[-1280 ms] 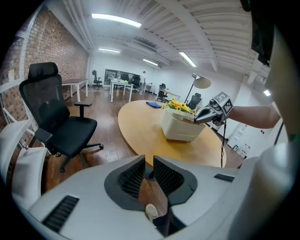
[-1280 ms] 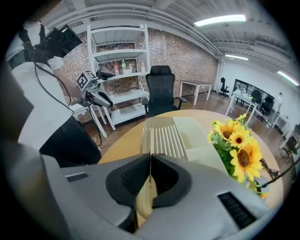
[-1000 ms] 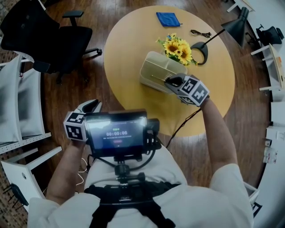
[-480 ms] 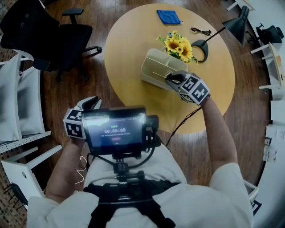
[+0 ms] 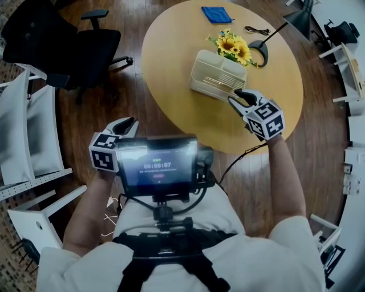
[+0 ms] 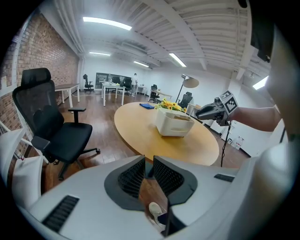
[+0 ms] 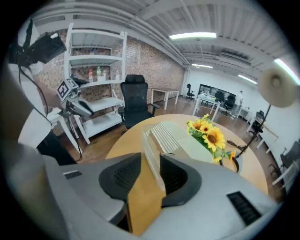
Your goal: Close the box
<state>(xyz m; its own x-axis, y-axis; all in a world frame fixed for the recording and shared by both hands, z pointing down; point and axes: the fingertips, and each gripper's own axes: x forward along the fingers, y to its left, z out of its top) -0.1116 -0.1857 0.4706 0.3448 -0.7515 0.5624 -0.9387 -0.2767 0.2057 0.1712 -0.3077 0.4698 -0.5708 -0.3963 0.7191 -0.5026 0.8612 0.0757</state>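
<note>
box (image 5: 219, 74): on round table (image 5: 171, 51) beside sunflowers (image 5: 232, 47), lid looks down | right gripper (image 5: 239, 98): at box's near edge, jaws opening, edge between them, likely releasing | left gripper (image 5: 126, 124): held back off the table, narrow empty gap, likely unneeded

Your chest-mounted screen (image 5: 157, 166) hides part of your left gripper (image 5: 126, 122), while the lamp shade (image 5: 297, 14) is cropped by the head view's top edge.
</note>
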